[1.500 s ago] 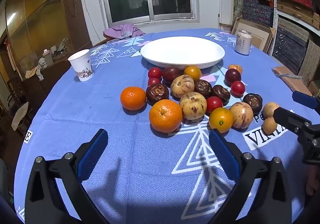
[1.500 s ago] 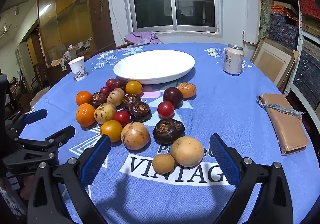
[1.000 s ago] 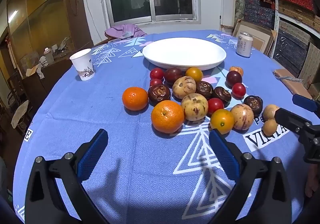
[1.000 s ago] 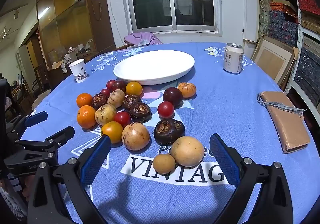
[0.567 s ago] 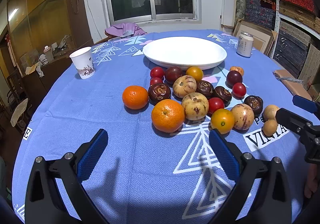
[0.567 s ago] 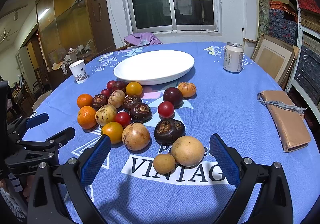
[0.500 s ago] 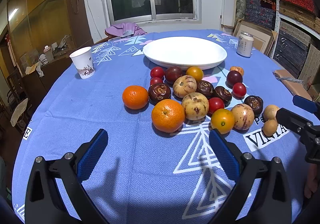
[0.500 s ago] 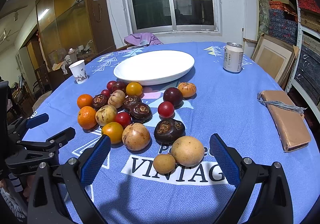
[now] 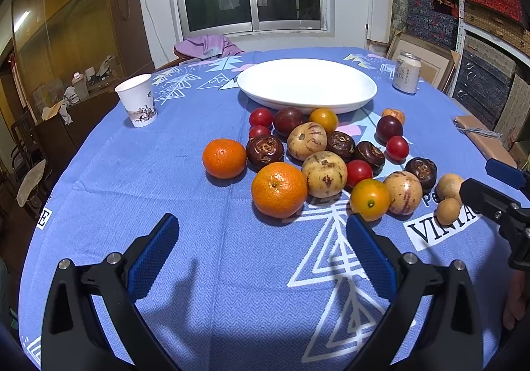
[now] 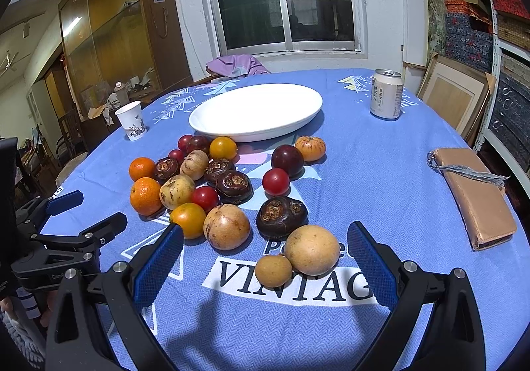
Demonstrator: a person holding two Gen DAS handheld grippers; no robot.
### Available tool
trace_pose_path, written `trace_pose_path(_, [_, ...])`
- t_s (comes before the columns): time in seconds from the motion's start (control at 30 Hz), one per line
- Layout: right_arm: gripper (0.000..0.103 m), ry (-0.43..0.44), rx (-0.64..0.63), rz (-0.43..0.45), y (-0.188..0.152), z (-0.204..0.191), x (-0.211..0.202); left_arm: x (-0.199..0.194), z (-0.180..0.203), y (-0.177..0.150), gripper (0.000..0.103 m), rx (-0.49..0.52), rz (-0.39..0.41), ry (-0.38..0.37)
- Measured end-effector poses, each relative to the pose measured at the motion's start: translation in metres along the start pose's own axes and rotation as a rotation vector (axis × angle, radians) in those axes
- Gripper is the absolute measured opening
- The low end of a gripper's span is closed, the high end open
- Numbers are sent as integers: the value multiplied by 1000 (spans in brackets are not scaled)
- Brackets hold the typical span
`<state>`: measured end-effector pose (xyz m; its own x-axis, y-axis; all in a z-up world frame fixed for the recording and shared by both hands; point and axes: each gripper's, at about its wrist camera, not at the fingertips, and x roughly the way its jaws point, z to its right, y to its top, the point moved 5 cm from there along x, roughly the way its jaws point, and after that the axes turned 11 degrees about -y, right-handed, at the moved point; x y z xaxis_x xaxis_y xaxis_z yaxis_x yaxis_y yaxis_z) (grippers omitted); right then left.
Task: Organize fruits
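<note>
The fruits [image 9: 318, 156] lie loose in a cluster on the blue cloth [image 9: 139, 172], mid-frame in both views, just below the plate [image 9: 306, 83], which holds nothing. None is in the plate yet, so the sorting looks not yet begun.

In the left wrist view the big orange [image 9: 279, 189] sits straight above the gap of the left gripper [image 9: 261, 252], near the picture's centre; its jaws stand wide apart and hold nothing. In the right wrist view the tan fruit [image 10: 311, 253] and the small brown one [image 10: 273, 270] touching it lie between the blue pads of the right gripper [image 10: 265, 258], also spread wide and empty. Each gripper is thus nearest its own edge of the cluster. The fruits are round, so no long axis matters; the crowding does, since neighbours touch.

The right view shows the wallet [image 10: 477, 192] at right whole and the can [image 10: 386, 94] large; the left view shows the cup [image 9: 136, 99] closer, and the right gripper only as a tip at its right edge.
</note>
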<state>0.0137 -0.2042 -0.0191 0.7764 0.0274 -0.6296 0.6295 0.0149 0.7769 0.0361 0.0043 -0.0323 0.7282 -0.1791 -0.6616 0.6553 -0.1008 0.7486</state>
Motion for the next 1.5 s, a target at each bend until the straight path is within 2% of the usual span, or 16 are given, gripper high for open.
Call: trace_pose_path(1.5, [100,8,5,0,-2,-4,-3,2,0,-4,99,-6,-5,-4])
